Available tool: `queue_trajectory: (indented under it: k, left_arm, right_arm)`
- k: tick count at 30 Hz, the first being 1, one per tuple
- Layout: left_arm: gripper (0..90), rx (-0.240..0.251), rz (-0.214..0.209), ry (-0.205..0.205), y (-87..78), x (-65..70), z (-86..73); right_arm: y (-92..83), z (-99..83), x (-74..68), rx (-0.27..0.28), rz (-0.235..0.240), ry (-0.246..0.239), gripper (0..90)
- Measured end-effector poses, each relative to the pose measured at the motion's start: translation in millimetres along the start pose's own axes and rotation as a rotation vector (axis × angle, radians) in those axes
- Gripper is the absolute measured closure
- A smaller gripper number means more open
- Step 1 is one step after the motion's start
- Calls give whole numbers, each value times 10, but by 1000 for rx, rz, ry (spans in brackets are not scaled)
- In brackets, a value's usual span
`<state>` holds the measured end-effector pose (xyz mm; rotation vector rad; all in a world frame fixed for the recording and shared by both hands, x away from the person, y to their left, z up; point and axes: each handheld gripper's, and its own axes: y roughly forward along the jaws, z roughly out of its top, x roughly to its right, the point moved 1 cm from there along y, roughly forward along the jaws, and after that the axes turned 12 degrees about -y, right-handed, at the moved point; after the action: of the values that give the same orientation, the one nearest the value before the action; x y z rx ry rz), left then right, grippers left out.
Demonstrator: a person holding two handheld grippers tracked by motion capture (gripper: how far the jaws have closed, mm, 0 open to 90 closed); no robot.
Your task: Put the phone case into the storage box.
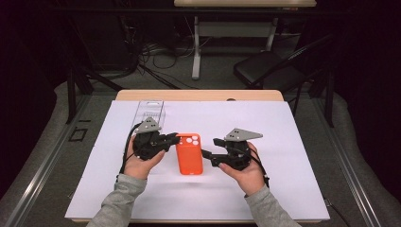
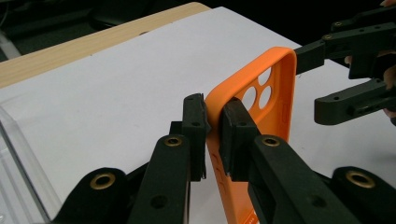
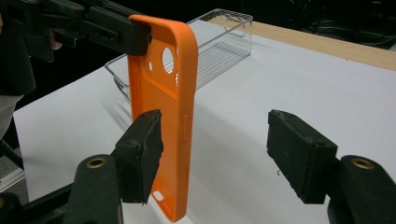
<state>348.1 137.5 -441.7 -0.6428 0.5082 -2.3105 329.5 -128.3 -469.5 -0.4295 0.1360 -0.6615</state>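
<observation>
High view: orange phone case (image 1: 189, 154) mid-bench on white sheet (image 1: 283, 189), long axis running away from person, camera holes at far end. Left tongs (image 1: 173, 140) at case's far-left corner; right tongs (image 1: 211, 147) just right of case.

Left gripper view: left tongs (image 2: 214, 133) clamped on case (image 2: 273, 100) rim, case upright on edge.

Right gripper view: right tongs (image 3: 215, 140) apart; near pad beside case (image 3: 163, 107), far pad well clear. Clear tray (image 3: 219, 46) behind case.

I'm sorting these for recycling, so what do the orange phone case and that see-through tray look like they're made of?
Orange phone case: probably silicone or soft matte plastic; its surface is even and dull, with rounded edges and no glare. Clear tray: likely rigid glossy plastic, possibly acrylic; it is transparent, with ribbed walls and bright highlights along its rim.
</observation>
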Motion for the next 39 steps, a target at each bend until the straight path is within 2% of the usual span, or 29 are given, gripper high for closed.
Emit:
queue_trajectory:
  k: [3,15,24,29,34,39]
  left_arm:
    - [817,-3,-11,-18,-1,-7,-3]
    - [817,-21,-13,-33,-31,-72,-7]
    - [817,-2,16,-46,-139,-189,23]
    - [817,13,36,-59,-213,-260,37]
    - [816,28,42,-76,-270,-322,42]
    - [816,35,47,-80,-276,-358,43]
  right_arm:
    - [-3,-3,13,-8,-4,1,342]
    - [-10,-10,29,-28,-3,1,324]
    - [-7,-14,51,-29,-11,10,276]
    - [-10,-26,72,-55,-13,8,258]
    - [-7,-33,76,-70,-37,-8,241]
    - [-12,-30,83,-65,-36,5,230]
